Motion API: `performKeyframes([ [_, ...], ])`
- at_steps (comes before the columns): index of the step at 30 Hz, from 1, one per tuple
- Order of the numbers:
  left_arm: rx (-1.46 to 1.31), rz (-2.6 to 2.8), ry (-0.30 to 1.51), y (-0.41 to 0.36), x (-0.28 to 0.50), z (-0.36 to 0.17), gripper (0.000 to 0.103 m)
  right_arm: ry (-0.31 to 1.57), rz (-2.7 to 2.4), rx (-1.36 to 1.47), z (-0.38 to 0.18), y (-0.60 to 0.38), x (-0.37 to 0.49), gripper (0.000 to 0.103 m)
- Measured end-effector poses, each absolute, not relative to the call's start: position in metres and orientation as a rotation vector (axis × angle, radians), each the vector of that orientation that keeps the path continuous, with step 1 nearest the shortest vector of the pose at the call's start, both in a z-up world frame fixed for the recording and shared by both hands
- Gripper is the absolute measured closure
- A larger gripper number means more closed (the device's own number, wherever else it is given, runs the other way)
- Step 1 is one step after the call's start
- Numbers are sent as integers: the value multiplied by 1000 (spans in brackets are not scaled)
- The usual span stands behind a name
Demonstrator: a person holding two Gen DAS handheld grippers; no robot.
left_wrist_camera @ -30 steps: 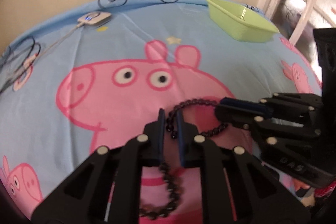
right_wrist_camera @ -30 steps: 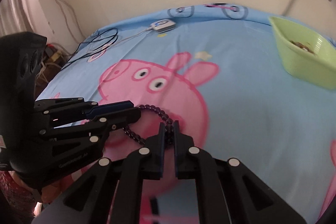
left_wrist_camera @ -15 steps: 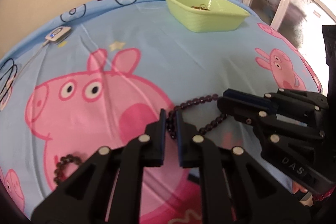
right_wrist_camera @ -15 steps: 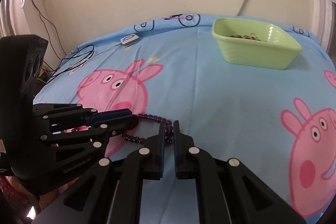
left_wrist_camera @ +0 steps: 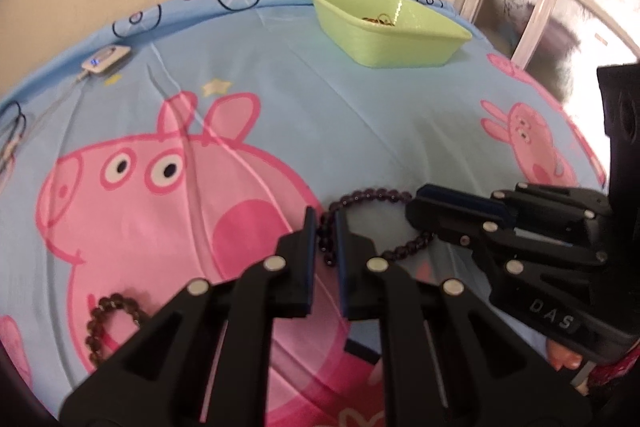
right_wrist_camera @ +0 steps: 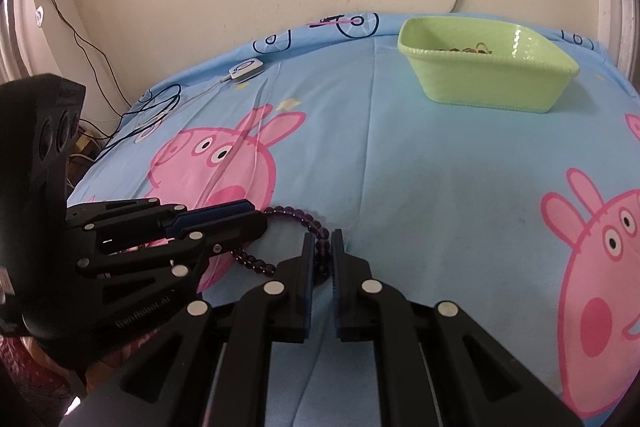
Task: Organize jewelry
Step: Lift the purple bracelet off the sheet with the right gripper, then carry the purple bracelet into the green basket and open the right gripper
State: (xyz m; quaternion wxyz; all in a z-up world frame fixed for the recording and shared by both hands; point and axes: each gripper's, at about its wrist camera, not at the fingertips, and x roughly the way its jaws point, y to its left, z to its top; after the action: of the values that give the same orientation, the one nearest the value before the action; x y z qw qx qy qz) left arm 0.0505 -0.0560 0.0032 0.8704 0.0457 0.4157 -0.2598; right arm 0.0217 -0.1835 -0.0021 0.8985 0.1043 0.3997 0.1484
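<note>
Both tongs pinch the same purple bead bracelet (left_wrist_camera: 372, 195), one on each end of its loop, so the string hangs stretched between them just above the bed sheet (left_wrist_camera: 320, 95). In the left wrist view the left tongs (left_wrist_camera: 323, 223) are pressed onto a doubled stretch of beads that shows in the narrow gap between the blue-lined pads. From there the beads arc to the right and disappear under the tip of the right tongs (left_wrist_camera: 416, 211), which come in from the right edge, their pads pressed together on the far end of the loop. The right wrist view shows the mirror of this: the right tongs (right_wrist_camera: 322, 247) clamp the beads in the middle foreground, and the left tongs (right_wrist_camera: 260, 225) reach in from the left with the bracelet (right_wrist_camera: 296, 215) curving between the two.

The sheet is light blue with a large pink cartoon pig print. A second, darker bead bracelet (left_wrist_camera: 110, 323) lies flat on it at the lower left of the left wrist view, well apart from the held one. A light green plastic tray (right_wrist_camera: 488, 83) stands near the far edge of the bed, with some small gold-coloured pieces (right_wrist_camera: 466, 49) inside; what they are is too small to tell. A small white device (right_wrist_camera: 246, 69) with a cable lies near the far left edge of the sheet.
</note>
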Motion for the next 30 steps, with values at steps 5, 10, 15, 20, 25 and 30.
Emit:
performKeyframes([
  [5, 66, -556, 872, -54, 50, 2, 94, 829, 303, 209, -2, -182, 22, 103],
  [10, 83, -552, 871, -55, 49, 2, 94, 828, 300, 230, -3, -184, 22, 103],
  [15, 49, -563, 882, -51, 47, 3, 95, 818, 373, 209, -2, -177, 21, 86],
  [20, -16, -596, 898, -43, 44, 0, 95, 813, 391, 203, 0, -174, 16, 76],
  [25, -6, -596, 896, -44, 44, 1, 95, 816, 376, 123, 1, -166, 11, 80],
  [30, 15, -618, 896, -49, 44, 1, 95, 819, 434, 121, 0, -168, 11, 103],
])
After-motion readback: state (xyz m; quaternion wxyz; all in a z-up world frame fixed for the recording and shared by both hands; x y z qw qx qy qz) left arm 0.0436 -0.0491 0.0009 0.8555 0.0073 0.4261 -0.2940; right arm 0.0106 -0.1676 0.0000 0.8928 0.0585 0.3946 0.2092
